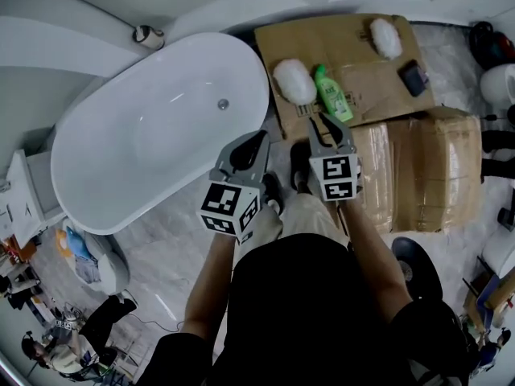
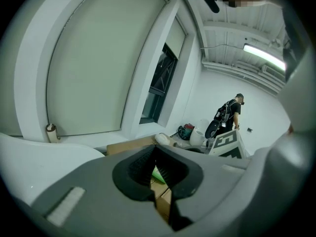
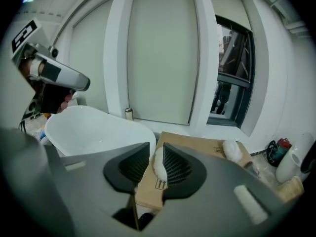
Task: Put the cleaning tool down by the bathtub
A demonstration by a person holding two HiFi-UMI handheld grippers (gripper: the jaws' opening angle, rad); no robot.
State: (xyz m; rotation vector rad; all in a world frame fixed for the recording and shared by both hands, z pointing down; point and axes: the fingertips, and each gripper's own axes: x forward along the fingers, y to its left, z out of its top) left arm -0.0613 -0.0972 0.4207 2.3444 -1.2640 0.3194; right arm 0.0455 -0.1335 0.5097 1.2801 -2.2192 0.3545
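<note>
Right gripper view shows the right gripper (image 3: 156, 145) with its jaws apart by a narrow gap and nothing clamped between them. Through that gap, farther off, the white fluffy cleaning tool (image 3: 159, 164) lies on a flat cardboard sheet (image 3: 197, 144). Left gripper view shows the left gripper (image 2: 156, 152) with its jaws drawn together at the tips. Only a thin slit is left behind them, and it holds nothing; a green bottle (image 2: 158, 174) shows through it.

From the head view, both grippers (image 1: 259, 135) (image 1: 328, 127) are held side by side in the air above the floor, pointing toward the cardboard sheet (image 1: 354, 63). The cleaning tool (image 1: 294, 81) rests on the sheet's near left corner, just beside the green bottle (image 1: 332, 92) and close to the end of the white bathtub (image 1: 96, 215). A second white fluffy pad (image 1: 386, 37) lies at the sheet's far edge. A taped cardboard box (image 1: 426, 167) sits to the right.
</note>
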